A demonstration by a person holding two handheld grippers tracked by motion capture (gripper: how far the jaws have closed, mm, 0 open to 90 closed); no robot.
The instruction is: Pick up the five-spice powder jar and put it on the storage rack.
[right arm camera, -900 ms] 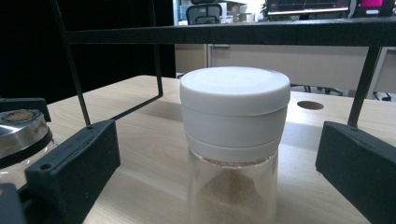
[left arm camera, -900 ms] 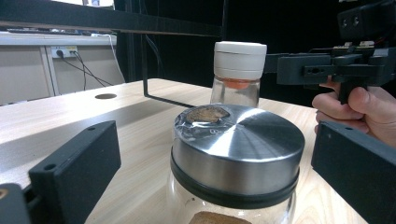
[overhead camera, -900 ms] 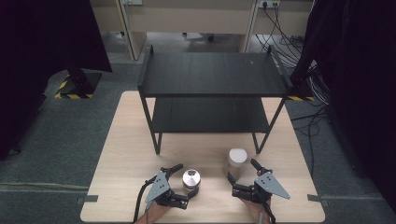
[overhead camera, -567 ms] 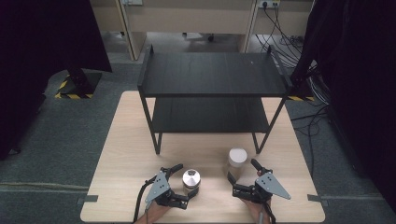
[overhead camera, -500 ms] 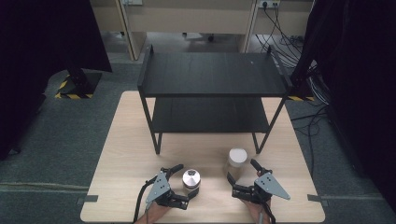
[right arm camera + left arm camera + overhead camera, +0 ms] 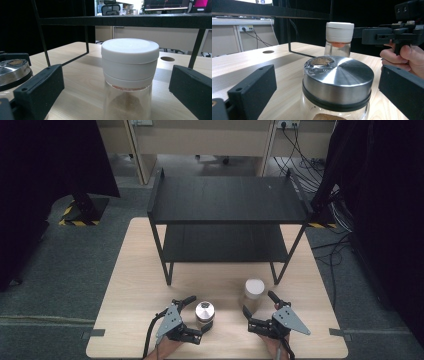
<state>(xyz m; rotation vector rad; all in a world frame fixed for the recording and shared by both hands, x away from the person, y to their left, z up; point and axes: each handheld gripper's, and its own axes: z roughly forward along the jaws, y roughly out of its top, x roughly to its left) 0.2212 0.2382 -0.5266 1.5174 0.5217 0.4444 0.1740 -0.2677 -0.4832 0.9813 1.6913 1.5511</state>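
A glass jar with a brushed metal lid point(image 6: 204, 311) stands near the table's front edge, between the jaws of my left gripper point(image 6: 200, 313). Those jaws are open, with a gap either side of the metal-lid jar point(image 6: 337, 82). Just to its right, a glass jar with a white lid point(image 6: 254, 290) holds brown powder. It sits between the open jaws of my right gripper point(image 6: 257, 303), and neither pad touches the white-lid jar point(image 6: 130, 60). The left gripper view also takes in the white-lid jar point(image 6: 339, 37) farther off, with the other hand point(image 6: 404, 56) beside it.
A black two-tier shelf rack point(image 6: 227, 200) stands on the back half of the light wooden table point(image 6: 140, 270), its front legs just behind the jars. Cables lie on the floor at the right point(image 6: 335, 250). Bare tabletop stretches left of the left gripper.
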